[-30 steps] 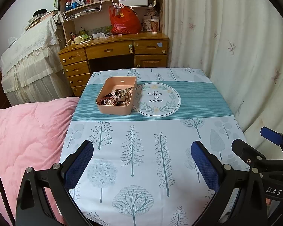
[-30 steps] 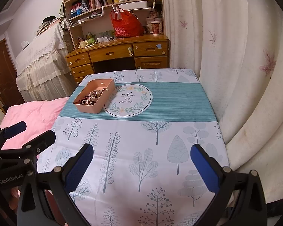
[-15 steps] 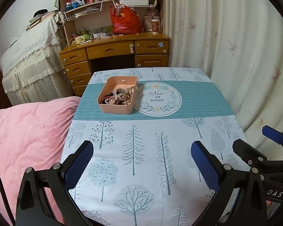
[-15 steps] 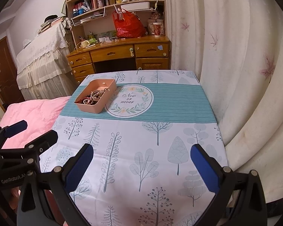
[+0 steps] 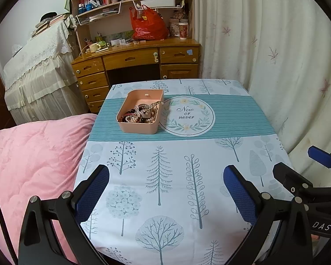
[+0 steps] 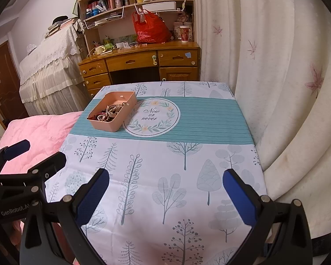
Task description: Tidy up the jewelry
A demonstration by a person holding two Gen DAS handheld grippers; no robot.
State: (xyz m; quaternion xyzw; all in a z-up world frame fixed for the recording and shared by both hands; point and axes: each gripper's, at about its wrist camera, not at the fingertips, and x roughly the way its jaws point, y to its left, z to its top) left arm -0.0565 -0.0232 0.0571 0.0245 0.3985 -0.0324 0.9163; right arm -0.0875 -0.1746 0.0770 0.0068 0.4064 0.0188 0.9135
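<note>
We hold our left gripper [image 5: 165,190] and right gripper [image 6: 165,192] spread wide, empty. The tangled jewelry [image 5: 141,113] fills the pink plastic tray [image 5: 136,129], centre-left; chains could snag, dragging it.

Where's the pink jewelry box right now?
In both wrist views the pink jewelry box sits on the tablecloth's teal band, left of centre, just left of the round "Now or never" emblem.
</note>
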